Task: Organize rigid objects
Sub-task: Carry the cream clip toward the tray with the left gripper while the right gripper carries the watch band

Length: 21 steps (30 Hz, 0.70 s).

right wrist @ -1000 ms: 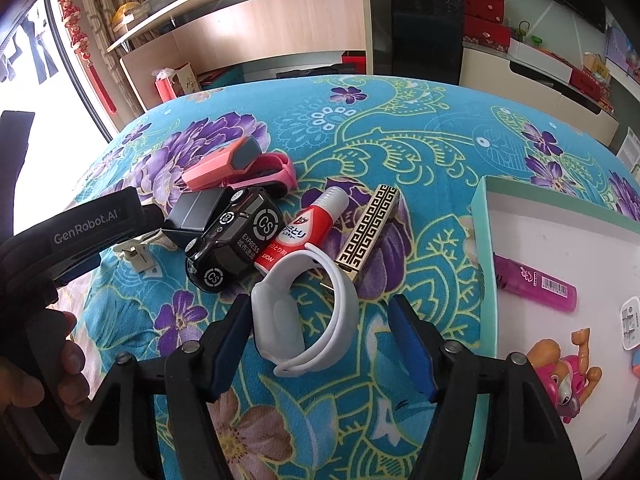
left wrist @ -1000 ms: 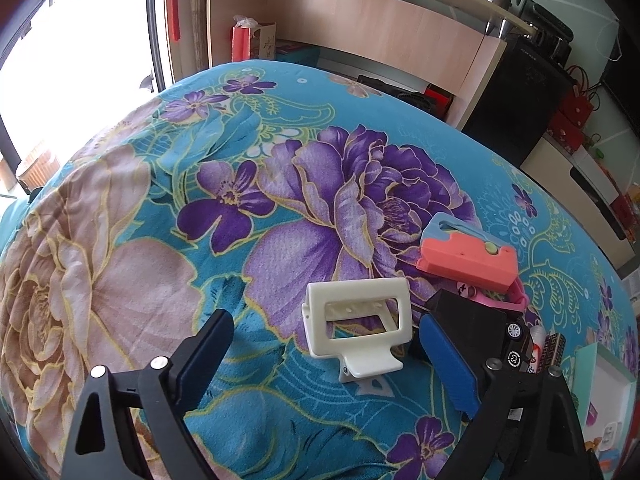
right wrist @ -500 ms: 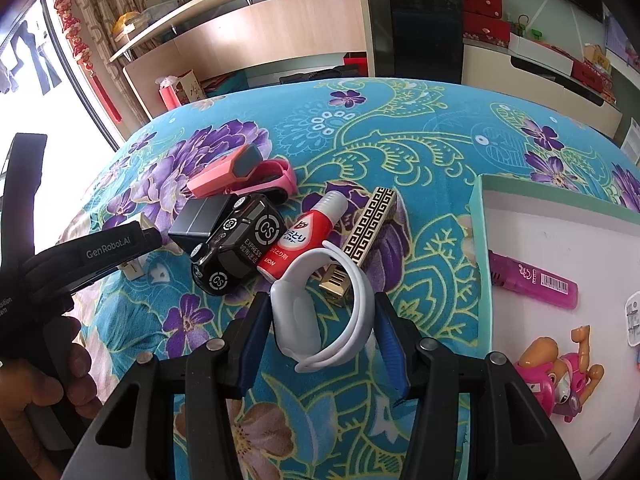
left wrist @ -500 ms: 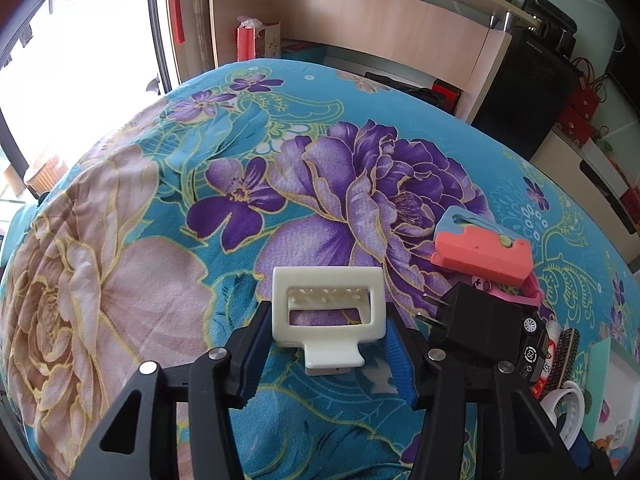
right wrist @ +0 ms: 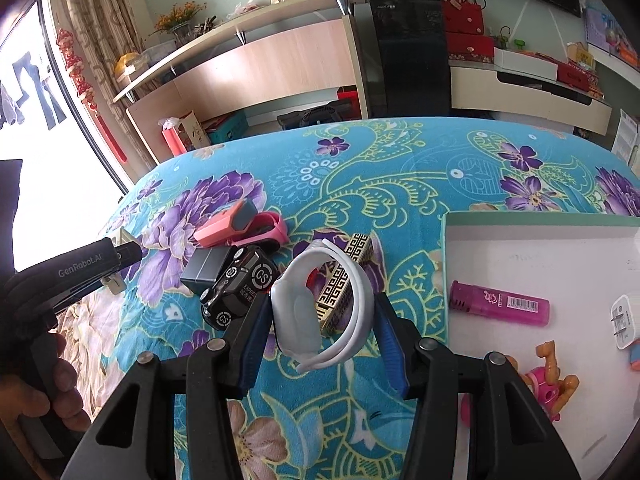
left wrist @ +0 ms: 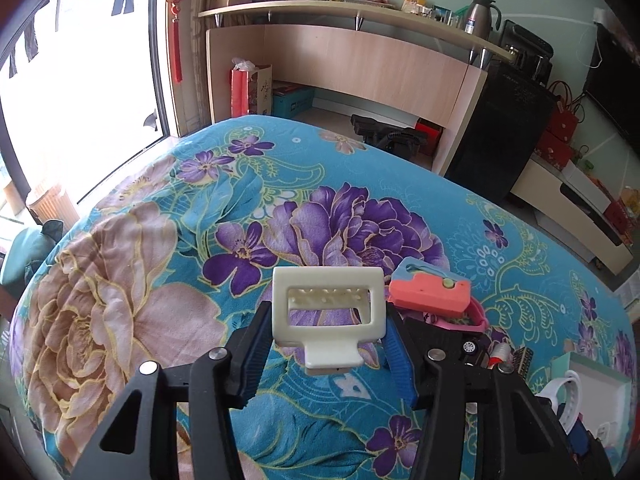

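Observation:
My left gripper is shut on a cream plastic hair clip and holds it lifted above the flowered cloth. My right gripper is shut on a white wristband, raised over the pile. Below it lie a black toy car, a grey box, a gold patterned bar and a pink clip-like piece. The white tray sits at the right. The same pink piece shows right of the hair clip in the left wrist view.
The tray holds a magenta lighter, a white charger and a pink and orange toy figure. A hand holds the other gripper at the left. Wooden shelving and a dark cabinet stand beyond the bed.
Both grippers closed: the left on the hair clip, the right on the white wristband. Both then rose, lifting their objects off the cloth.

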{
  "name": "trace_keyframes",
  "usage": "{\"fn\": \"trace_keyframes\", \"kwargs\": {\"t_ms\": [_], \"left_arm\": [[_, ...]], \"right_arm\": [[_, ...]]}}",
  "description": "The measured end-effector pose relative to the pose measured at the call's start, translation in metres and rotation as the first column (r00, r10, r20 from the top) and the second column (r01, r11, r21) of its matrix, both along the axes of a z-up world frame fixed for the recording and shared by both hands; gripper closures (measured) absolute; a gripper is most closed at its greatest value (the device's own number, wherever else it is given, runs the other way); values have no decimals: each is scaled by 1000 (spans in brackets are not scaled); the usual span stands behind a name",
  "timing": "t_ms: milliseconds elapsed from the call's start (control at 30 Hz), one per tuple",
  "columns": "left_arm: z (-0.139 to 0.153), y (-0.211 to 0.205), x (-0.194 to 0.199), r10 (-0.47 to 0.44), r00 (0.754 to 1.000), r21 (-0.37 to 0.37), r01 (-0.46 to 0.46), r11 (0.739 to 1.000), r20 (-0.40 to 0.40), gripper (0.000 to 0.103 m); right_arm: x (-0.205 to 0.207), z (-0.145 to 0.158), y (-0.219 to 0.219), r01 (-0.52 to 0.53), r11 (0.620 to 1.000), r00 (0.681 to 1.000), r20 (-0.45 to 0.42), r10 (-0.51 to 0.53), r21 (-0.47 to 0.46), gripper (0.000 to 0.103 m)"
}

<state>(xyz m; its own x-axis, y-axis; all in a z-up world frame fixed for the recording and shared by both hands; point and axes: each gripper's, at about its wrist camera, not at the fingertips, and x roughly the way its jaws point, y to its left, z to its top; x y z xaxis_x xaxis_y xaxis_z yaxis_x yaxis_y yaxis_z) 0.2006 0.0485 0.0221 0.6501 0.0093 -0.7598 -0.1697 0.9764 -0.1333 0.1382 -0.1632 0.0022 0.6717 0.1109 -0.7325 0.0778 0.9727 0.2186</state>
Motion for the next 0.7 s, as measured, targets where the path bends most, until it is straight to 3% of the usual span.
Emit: {"fn": "trace_keyframes", "kwargs": {"t_ms": [233, 400, 700], "left_arm": [[21, -37, -9, -97, 993, 18, 96, 995, 73, 47], [25, -75, -14, -195, 977, 31, 193, 981, 86, 47], [24, -152, -28, -391, 916, 53, 387, 920, 90, 47]], "right_arm": [[-13, 21, -27, 76, 997, 992, 101, -77, 10, 51], [-19, 25, -58, 158, 987, 982, 103, -159, 15, 51], [-32, 18, -110, 283, 959, 958, 62, -281, -33, 51]]}}
